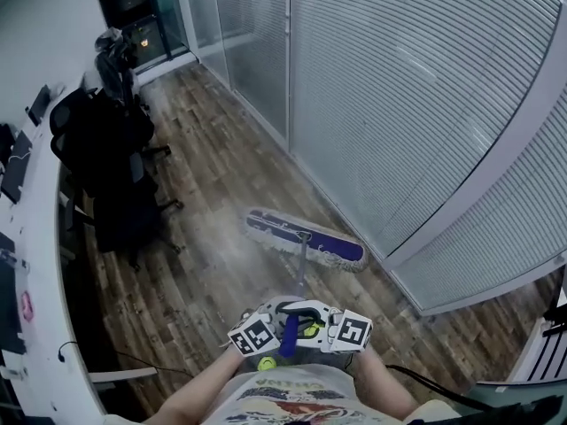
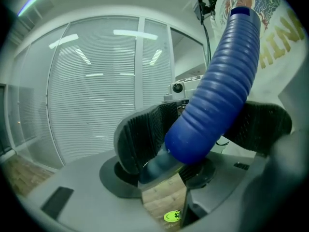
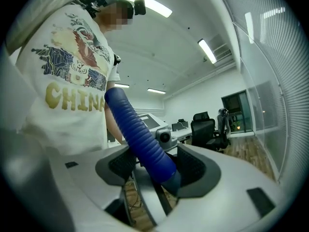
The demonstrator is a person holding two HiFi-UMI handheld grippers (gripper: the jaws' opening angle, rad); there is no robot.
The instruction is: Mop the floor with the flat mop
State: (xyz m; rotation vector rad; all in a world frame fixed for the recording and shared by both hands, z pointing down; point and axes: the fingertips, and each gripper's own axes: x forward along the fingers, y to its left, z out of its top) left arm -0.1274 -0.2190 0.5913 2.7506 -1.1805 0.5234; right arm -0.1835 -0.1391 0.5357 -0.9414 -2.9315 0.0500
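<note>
The flat mop head (image 1: 306,240), blue and white with a fringe, lies on the wood floor next to the glass wall. Its thin pole (image 1: 301,273) runs back toward me and ends in a ribbed blue handle (image 1: 289,335). My left gripper (image 1: 270,328) and right gripper (image 1: 316,328) face each other close to my body, both shut on that handle. In the left gripper view the blue handle (image 2: 217,91) crosses between the dark ridged pads of the left gripper (image 2: 203,134). In the right gripper view, the right gripper (image 3: 154,166) squeezes the handle (image 3: 135,129) low down.
A glass partition with blinds (image 1: 416,87) runs along the right. Black office chairs (image 1: 106,158) stand along a curved white desk (image 1: 40,264) on the left. A cable (image 1: 133,359) trails on the floor by the desk. A small green round thing (image 1: 266,362) lies at my feet.
</note>
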